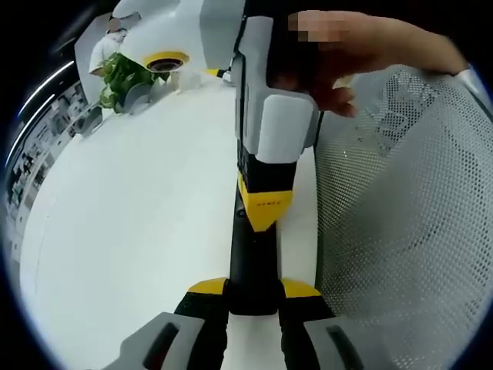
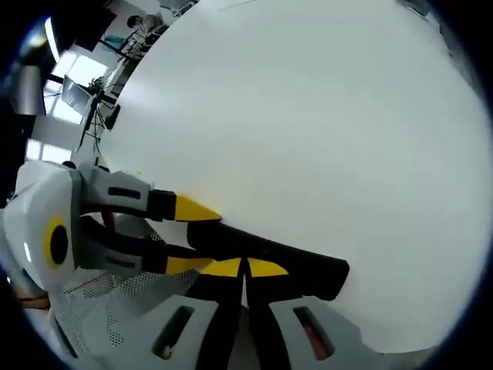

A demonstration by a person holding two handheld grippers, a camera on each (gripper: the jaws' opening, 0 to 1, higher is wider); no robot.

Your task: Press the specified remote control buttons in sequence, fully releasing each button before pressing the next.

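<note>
White, matte tabletop (image 2: 323, 116) runs under both views, with a perforated mesh sleeve (image 1: 408, 231) at three o'clock in the left gripper view and a green plant (image 1: 123, 77) far off at ten o'clock; the remote control (image 1: 250, 254), a long black slab, lies straight ahead of my left gripper (image 1: 253, 297), its long axis running toward twelve o'clock, and the yellow-tipped jaws are clamped on its near end; in the right gripper view the remote (image 2: 269, 258) stretches from nine toward three o'clock, just ahead of my right gripper (image 2: 245, 271), whose yellow tips sit pressed together over its top face; I judge the right is the pressing tool, the left the holder; buttons are too dark to pick out.
</note>
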